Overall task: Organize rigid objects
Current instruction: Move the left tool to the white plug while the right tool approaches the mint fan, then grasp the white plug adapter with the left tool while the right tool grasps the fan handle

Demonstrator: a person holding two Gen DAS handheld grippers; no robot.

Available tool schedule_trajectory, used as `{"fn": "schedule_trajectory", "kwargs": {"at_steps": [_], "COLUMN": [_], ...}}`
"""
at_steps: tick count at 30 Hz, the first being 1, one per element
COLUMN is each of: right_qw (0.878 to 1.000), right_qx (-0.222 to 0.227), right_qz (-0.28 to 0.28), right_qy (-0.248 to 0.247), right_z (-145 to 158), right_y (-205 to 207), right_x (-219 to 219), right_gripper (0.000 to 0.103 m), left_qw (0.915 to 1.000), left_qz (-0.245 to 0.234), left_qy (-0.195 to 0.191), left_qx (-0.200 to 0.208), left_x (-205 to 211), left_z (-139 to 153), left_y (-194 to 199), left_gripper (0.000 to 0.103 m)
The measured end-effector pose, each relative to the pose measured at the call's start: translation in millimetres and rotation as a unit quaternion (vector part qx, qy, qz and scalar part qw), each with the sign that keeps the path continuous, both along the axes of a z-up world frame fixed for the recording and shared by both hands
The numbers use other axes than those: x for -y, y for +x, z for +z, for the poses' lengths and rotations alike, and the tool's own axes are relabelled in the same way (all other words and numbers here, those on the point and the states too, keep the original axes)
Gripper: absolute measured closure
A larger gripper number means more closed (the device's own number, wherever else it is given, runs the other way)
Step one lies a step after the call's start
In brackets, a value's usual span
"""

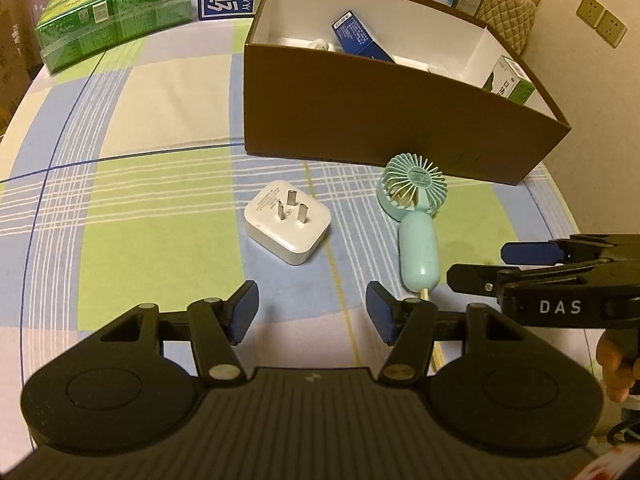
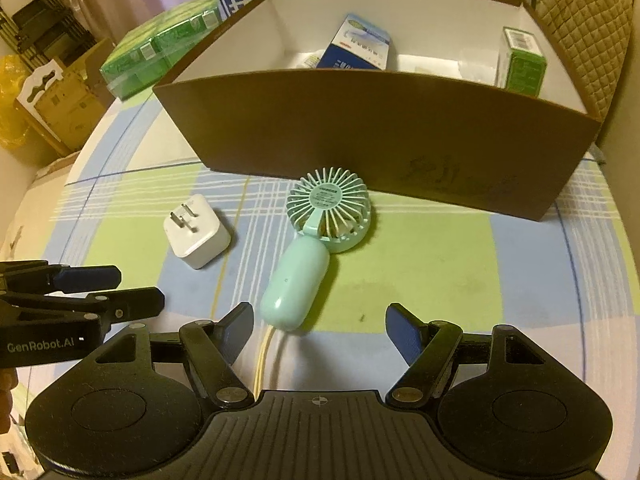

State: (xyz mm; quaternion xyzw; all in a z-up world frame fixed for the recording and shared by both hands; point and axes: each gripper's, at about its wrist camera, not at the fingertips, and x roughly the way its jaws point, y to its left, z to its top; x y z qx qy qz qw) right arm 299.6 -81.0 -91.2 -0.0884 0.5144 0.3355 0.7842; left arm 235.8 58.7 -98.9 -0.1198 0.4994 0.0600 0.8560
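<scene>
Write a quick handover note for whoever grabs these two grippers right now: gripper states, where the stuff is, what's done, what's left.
Left gripper: open, empty, above the cloth near the white plug adapter.
Right gripper: open, empty, just short of the mint handheld fan.
Adapter lies prongs up; the fan lies flat beside it, head toward the brown box. Neither is touched.
Done: a blue carton and a green carton are already in the box, with some small white items I can't identify.
Left: probably put the adapter and fan in the box.
</scene>
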Motion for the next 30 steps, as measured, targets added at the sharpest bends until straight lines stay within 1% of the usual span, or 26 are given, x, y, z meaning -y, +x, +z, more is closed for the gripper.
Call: {"fn": "schedule_trajectory", "kwargs": {"at_steps": [4,11,18,21,23,24,26,30], "right_qw": [1.000,1.000,1.000,0.999,0.999,0.998,0.997,0.997], "right_qx": [-0.004,-0.004,-0.004,0.013,0.025,0.033,0.048,0.049], "right_qz": [0.005,0.004,0.002,0.005,0.011,0.014,0.016,0.004], "right_qy": [-0.006,-0.017,-0.031,-0.037,-0.043,-0.049,-0.060,-0.058], "right_z": [-8,-23,-36,-37,-38,-38,-39,-39], "right_y": [2,9,17,17,16,14,13,17], "right_x": [-11,-30,-44,-49,-51,-52,-52,-45], "right_gripper": [0.040,0.045,0.051,0.054,0.060,0.067,0.069,0.072], "left_qw": [1.0000,1.0000,0.9998,0.9996,0.9993,0.9990,0.9981,0.9960], "left_qz": [0.001,-0.002,-0.016,-0.026,-0.033,-0.039,-0.054,-0.079], "left_qy": [0.000,0.002,0.003,0.009,0.015,0.019,0.029,0.041], "left_qx": [-0.004,-0.009,-0.008,-0.004,-0.001,0.001,0.006,0.009], "left_x": [-3,-11,-14,-17,-19,-20,-21,-23], "left_z": [-6,-14,-20,-22,-24,-25,-27,-32], "left_y": [4,10,19,23,26,28,30,37], "left_gripper": [0.047,0.047,0.047,0.046,0.044,0.042,0.042,0.042]}}
